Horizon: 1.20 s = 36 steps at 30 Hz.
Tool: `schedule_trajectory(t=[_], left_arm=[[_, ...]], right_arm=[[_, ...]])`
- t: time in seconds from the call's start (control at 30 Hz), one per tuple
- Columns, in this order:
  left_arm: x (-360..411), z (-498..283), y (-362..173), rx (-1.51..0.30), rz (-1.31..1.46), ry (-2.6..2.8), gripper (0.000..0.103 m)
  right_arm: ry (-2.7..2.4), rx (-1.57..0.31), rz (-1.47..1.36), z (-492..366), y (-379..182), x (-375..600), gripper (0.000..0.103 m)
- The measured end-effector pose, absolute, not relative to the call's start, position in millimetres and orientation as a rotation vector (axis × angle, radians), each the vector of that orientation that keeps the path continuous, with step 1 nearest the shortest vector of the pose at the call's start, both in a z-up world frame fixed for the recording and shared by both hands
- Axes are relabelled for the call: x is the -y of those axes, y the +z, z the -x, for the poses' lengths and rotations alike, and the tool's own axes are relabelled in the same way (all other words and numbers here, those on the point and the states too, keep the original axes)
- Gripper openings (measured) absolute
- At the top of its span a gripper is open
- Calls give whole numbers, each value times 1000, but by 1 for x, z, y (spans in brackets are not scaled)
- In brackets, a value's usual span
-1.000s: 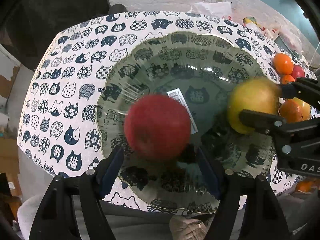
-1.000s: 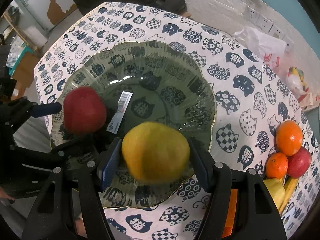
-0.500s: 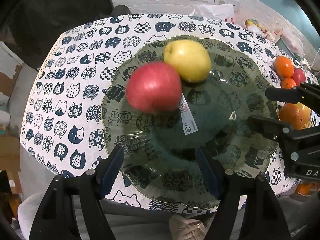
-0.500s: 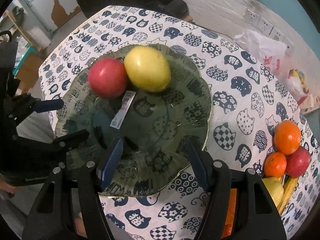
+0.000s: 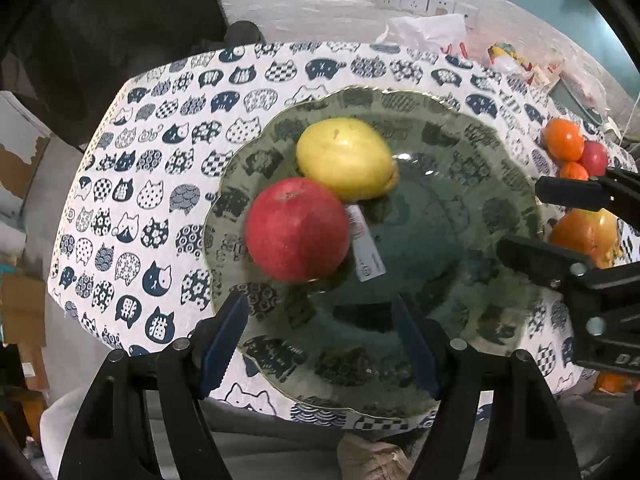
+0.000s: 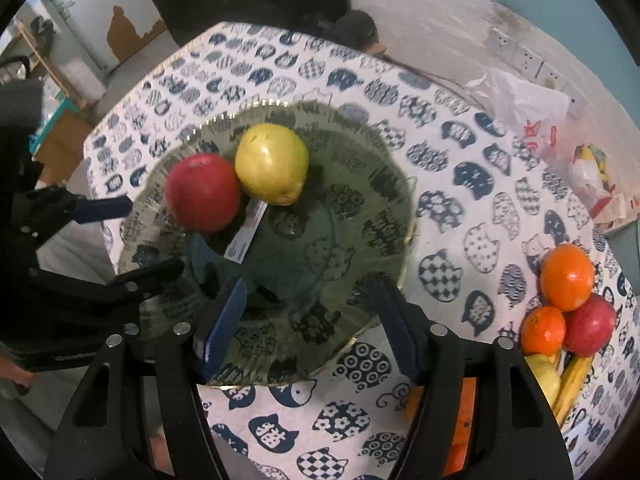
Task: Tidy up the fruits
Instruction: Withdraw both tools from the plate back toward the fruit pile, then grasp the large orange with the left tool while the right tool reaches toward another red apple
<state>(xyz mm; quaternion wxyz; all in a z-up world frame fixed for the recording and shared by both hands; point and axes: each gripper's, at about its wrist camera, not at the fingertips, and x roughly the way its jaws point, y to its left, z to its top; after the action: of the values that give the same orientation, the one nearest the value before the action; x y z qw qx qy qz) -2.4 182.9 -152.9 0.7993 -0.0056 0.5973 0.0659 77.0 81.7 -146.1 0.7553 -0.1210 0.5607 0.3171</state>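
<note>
A red apple and a yellow pear lie touching each other on the far left part of a clear glass plate. They also show in the right wrist view, apple and pear, on the plate. My left gripper is open and empty above the plate's near rim. My right gripper is open and empty above the plate's near right rim. Each gripper shows at the edge of the other's view.
The round table carries a cat-print cloth. A pile of oranges, a red apple and bananas lies at the right. A white plastic bag and wall sockets are at the back.
Both grippers opened and let go of their fruit. The apple and pear rolled to the far left of the plate. Both grippers drew back and up.
</note>
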Motion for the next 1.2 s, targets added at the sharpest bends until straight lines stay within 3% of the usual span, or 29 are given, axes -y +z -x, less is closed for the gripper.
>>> schedule_trajectory(t=[0.3,0.6,1.2], left_arm=[[-150,-13,-119,-1214,43,76,76],[-81,-27,-90,-1183,39,-69,81],[21,-53,-137,-1323,-57,-217,82]], right_arm=[[601,-1109,153,-83,-88,-19,77],[441,-1072,132,-80,-69,59,82],[252,-1147,15,-73,-94,173,82]])
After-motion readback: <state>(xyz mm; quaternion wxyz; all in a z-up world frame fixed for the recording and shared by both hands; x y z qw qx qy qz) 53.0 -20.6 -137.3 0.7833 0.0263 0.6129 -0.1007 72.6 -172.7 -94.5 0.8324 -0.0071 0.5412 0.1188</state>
